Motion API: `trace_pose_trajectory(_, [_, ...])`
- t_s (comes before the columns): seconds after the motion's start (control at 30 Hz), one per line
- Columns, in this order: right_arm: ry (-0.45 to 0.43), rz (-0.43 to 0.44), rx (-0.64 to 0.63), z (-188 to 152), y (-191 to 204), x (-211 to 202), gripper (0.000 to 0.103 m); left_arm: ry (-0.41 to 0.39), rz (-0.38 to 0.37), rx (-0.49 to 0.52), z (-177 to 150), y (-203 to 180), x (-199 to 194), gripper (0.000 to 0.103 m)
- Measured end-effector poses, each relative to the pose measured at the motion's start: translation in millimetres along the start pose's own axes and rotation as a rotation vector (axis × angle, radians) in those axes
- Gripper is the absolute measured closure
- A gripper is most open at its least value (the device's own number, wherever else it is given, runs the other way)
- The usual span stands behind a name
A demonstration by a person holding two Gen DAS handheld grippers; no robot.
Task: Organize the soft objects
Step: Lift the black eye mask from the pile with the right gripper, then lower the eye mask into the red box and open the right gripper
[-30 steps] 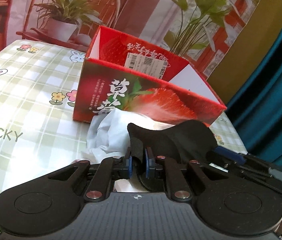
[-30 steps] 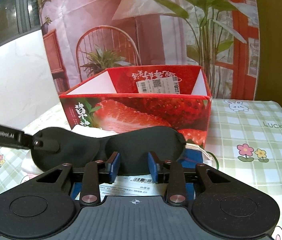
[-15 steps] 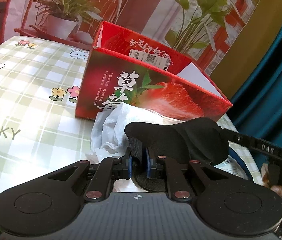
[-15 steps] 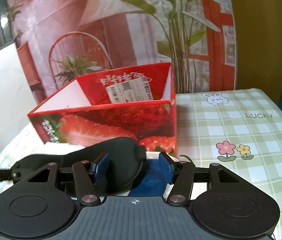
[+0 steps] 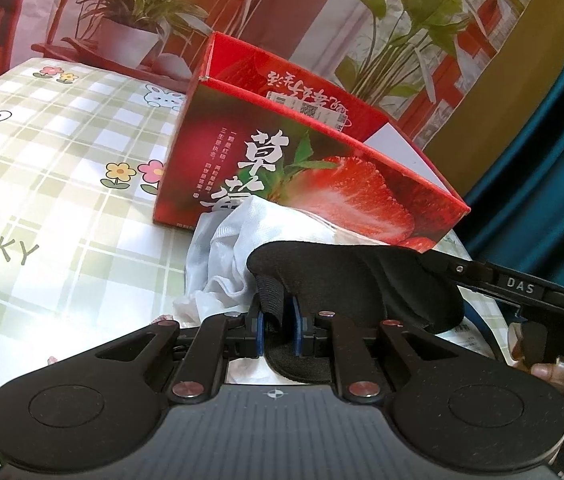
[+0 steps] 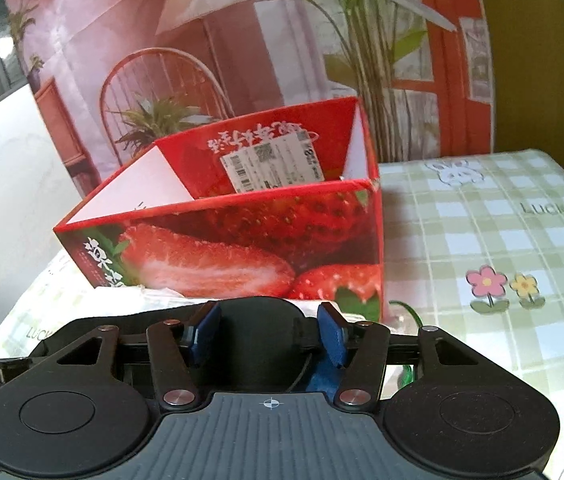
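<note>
Eye mask [image 5: 362, 276] was not yet in the strawberry box [image 5: 322, 184]; your left tongs [image 5: 277, 320] pinched its strap just before that box. Your right tongs [image 6: 267, 334] stood spread around its other end, jaws just opened. White cloth [image 5: 233, 248] beside the box also remained out.

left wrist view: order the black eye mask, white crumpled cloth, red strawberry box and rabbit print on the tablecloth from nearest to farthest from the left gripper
1. Black fabric eye mask: its strap is clamped in the left gripper.
2. White crumpled cloth: just beyond, slightly left.
3. Red strawberry-printed cardboard box: behind the cloth, centre.
4. Rabbit print: farther back, beyond the box's left corner.
</note>
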State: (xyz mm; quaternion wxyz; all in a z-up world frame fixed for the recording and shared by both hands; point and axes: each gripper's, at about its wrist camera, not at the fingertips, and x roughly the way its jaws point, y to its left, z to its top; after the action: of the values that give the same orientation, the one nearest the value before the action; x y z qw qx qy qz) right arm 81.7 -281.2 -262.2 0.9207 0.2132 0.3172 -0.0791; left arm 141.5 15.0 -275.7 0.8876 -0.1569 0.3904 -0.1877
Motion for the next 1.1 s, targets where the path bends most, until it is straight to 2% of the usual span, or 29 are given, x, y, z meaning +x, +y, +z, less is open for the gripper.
trace_pose_trajectory(0.2, [0.004,0.025,0.036,-5,-1,-11,0.051,0.004,0.006,0.002,0,-1,0,0.087])
trace_pose_trajectory(0.3, [-0.012,0.068,0.071,-7,-2,-22,0.053,0.005,0.006,0.005,0,0,0,0.087])
trace_pose_trajectory(0.37, [-0.04,0.087,0.08,-7,-1,-29,0.061,0.005,0.006,0.007,0,0,0,0.087])
trace_pose_trajectory(0.47, [-0.086,0.069,0.044,-4,4,-42,0.072,0.005,0.008,0.008,0,-1,0,0.087])
trace_pose_trajectory(0.67, [-0.119,0.094,0.008,-2,5,-61,0.086,0.002,0.013,0.014,-1,-1,-2,0.087])
trace_pose_trajectory(1.1, [-0.092,0.063,-0.067,-18,15,-68,0.088,-0.044,0.05,0.077,1,-16,-18,0.088])
